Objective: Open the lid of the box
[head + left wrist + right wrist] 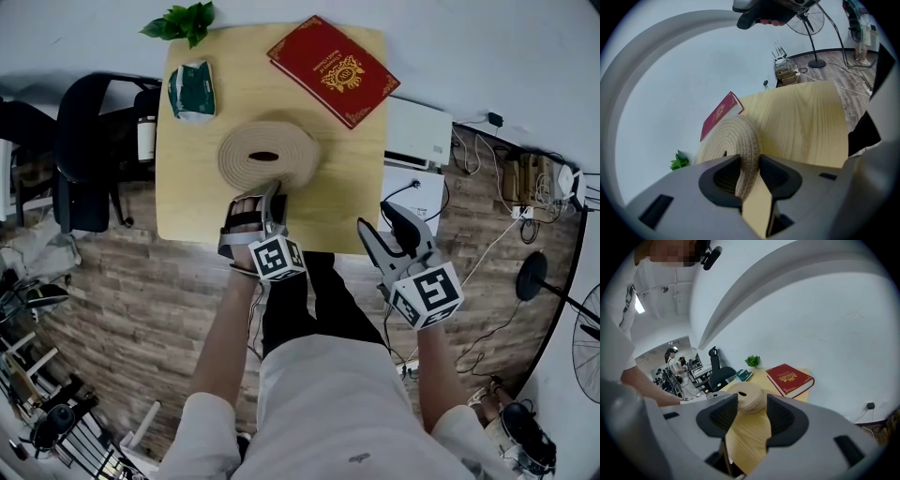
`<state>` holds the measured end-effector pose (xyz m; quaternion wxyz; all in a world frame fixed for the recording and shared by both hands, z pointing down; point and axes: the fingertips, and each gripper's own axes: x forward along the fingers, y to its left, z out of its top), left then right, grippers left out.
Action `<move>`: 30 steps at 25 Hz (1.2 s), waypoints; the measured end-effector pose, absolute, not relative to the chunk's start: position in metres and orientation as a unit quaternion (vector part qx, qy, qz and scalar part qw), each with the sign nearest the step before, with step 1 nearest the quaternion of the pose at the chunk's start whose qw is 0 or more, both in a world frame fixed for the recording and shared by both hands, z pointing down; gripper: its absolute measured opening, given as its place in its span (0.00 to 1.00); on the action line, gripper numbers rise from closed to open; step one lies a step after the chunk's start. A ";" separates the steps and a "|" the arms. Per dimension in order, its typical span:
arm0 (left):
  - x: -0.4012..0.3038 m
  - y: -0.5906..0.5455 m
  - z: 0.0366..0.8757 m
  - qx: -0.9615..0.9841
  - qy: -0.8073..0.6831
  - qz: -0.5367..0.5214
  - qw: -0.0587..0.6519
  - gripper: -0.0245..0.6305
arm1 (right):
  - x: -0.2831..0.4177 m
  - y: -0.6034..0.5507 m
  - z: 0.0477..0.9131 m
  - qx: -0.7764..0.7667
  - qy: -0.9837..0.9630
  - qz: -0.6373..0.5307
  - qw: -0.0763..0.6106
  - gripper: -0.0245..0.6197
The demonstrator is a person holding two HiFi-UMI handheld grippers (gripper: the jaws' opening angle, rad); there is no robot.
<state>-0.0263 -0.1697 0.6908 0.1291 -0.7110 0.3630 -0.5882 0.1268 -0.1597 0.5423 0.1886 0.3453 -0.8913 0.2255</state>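
A round woven box with a coiled-rope lid (pixel 269 155) sits in the middle of the light wooden table (pixel 347 197). My left gripper (pixel 258 197) reaches the lid's near edge. In the left gripper view the lid's rim (pixel 740 140) stands upright between the two pads of the left gripper (pixel 750 161), which lie close along both its sides; I see no firm squeeze. My right gripper (pixel 380 220) hovers open and empty over the table's near right corner. In the right gripper view the lid (pixel 746 397) lies well ahead of the right gripper (pixel 752 404).
A red book (pixel 333 70) lies at the far right of the table, a green-and-white pack (pixel 192 91) at the far left, a small plant (pixel 183 21) behind it. A black chair (pixel 89 150) stands left of the table. White boxes (pixel 417 131), cables and a fan base (pixel 534 277) are at right.
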 end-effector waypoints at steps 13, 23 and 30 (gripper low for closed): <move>-0.030 -0.165 0.673 -0.713 0.362 -0.588 0.128 0.21 | 0.117 -0.166 0.519 0.340 -0.900 0.207 0.178 0.31; -0.032 -0.166 0.654 -0.712 0.367 -0.584 0.131 0.19 | 0.117 -0.174 0.494 0.345 -0.904 0.189 0.166 0.31; -0.032 -0.171 0.636 -0.708 0.378 -0.582 0.131 0.17 | 0.123 -0.180 0.476 0.348 -0.907 0.186 0.147 0.31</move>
